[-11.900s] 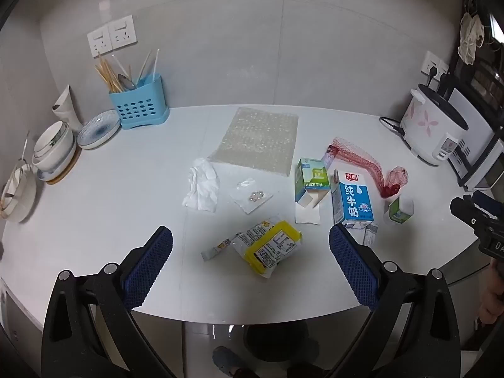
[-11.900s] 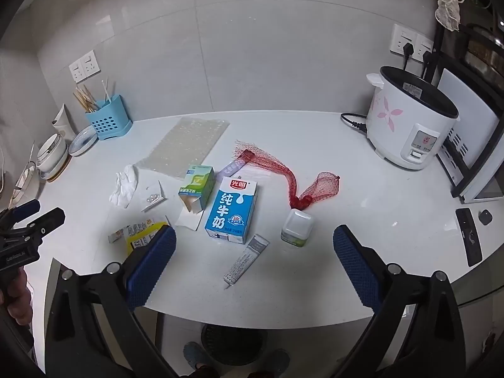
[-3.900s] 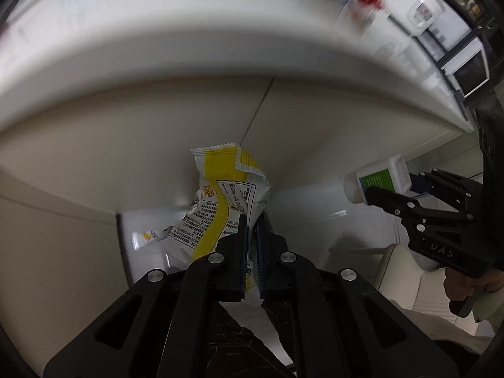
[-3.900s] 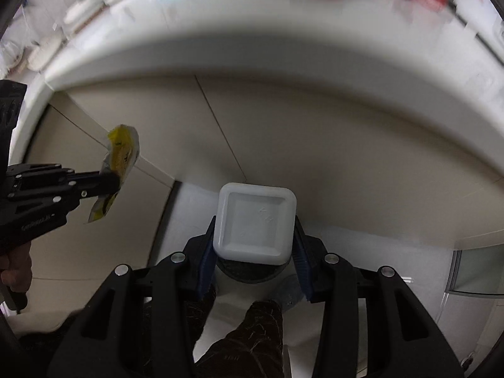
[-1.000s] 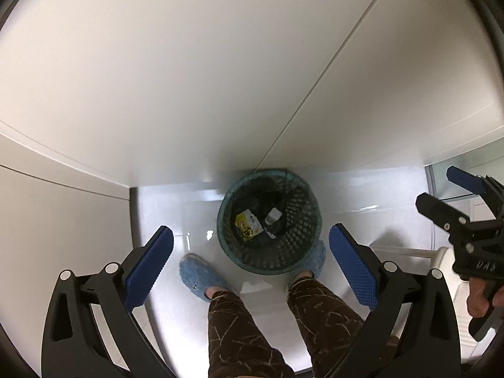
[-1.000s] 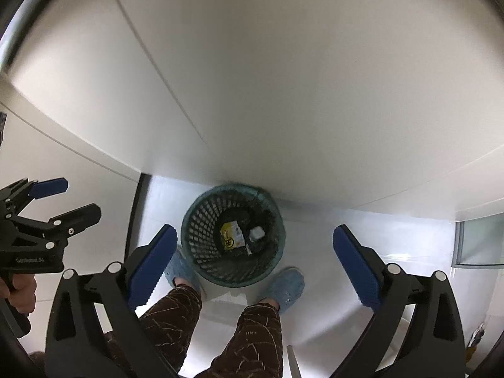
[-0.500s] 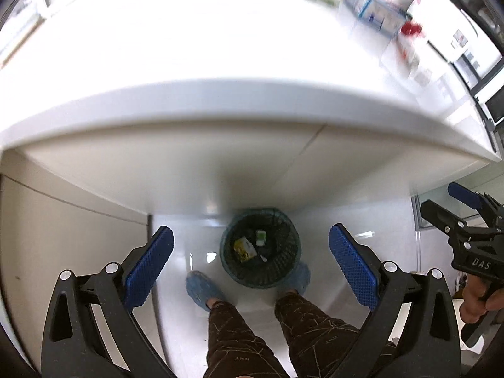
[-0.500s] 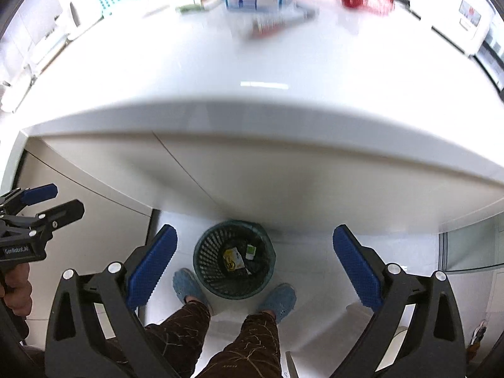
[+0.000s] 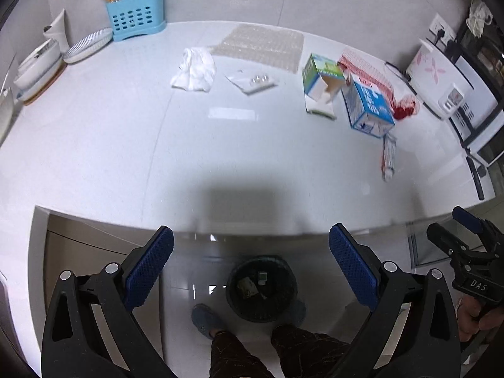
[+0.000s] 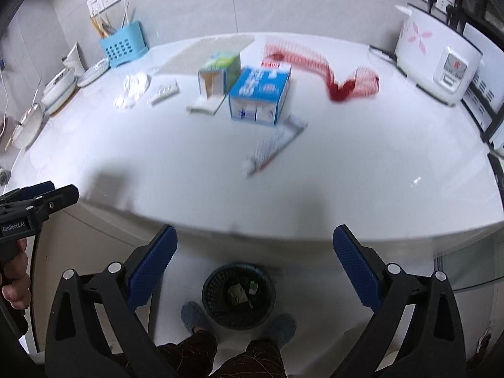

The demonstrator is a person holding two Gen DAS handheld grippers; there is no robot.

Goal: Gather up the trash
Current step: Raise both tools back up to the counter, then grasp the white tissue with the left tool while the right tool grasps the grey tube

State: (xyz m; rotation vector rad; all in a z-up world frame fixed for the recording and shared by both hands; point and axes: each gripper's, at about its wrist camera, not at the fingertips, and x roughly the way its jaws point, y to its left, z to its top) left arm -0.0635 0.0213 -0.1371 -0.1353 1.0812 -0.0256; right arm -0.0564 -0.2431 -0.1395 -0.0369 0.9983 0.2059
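1. Several pieces of trash lie on the white tabletop (image 9: 94, 145): a blue milk carton (image 9: 367, 105) on its side, just beside a green carton (image 9: 319, 77) with an open flap, a red mesh net (image 10: 346, 80) behind them, a squeezed tube (image 9: 388, 156) near the front edge, a crumpled white tissue (image 9: 195, 69), a small clear packet (image 9: 252, 80) and a bubble-wrap sheet (image 9: 261, 45) toward the wall.
2. I see a dark mesh bin (image 10: 238, 296) on the floor under the tabletop edge; two small pieces lie inside it, one yellowish, one white and green.
3. I hold the left gripper (image 9: 251, 266) above the bin with its blue ribbed fingers (image 9: 148, 271) spread wide and nothing between them.
4. I hold the right gripper (image 10: 254, 267) the same way, fingers parted and empty, pointed at the tabletop's front edge.
5. I see the person's patterned trousers and blue slippers (image 10: 192, 316) either side of the bin.
6. At the back stand a blue perforated utensil holder (image 9: 135, 20), stacked bowls (image 9: 34, 66) and a white rice cooker (image 10: 438, 60) with pink flowers.
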